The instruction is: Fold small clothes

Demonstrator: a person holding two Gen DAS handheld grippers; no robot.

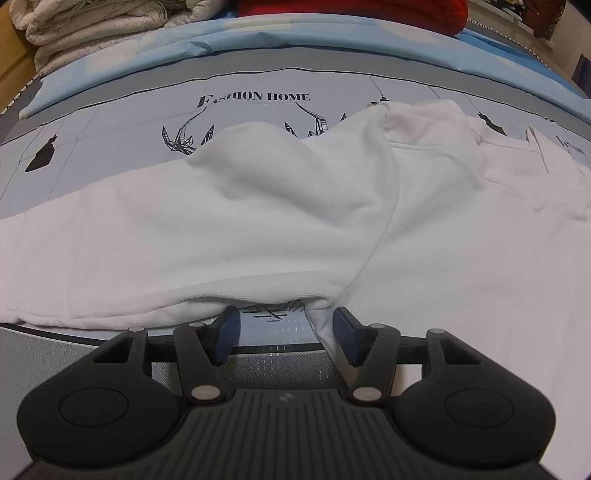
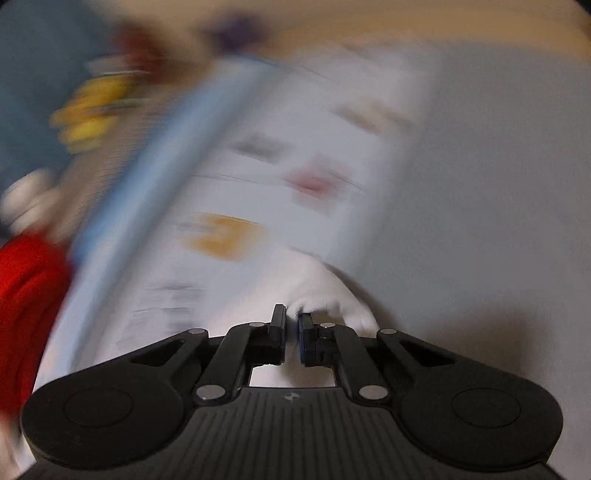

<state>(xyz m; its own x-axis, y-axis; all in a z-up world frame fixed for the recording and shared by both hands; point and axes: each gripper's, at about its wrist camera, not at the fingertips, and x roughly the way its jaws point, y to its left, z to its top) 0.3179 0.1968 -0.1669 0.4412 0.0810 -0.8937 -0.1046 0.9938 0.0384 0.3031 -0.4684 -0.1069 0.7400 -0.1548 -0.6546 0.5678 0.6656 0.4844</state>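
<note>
1. I see the white garment [image 1: 295, 221] spread on the printed bed sheet [image 1: 110, 122], one sleeve folded across its body.
2. My left gripper [image 1: 286, 332] has its fingers apart at the near hem, nothing pinched.
3. My right gripper [image 2: 291, 332] has its fingers closed on white cloth; the view is blurred.
4. The fabric looks soft, light and floppy, so I'd grip edges or corners.

Bare bed sheet [image 1: 122, 136] open beyond the left tongs [image 1: 286, 334], white garment [image 1: 258, 221] bunched just ahead — folded blankets [image 1: 85, 29], red bundle [image 1: 351, 9] far back.
</note>
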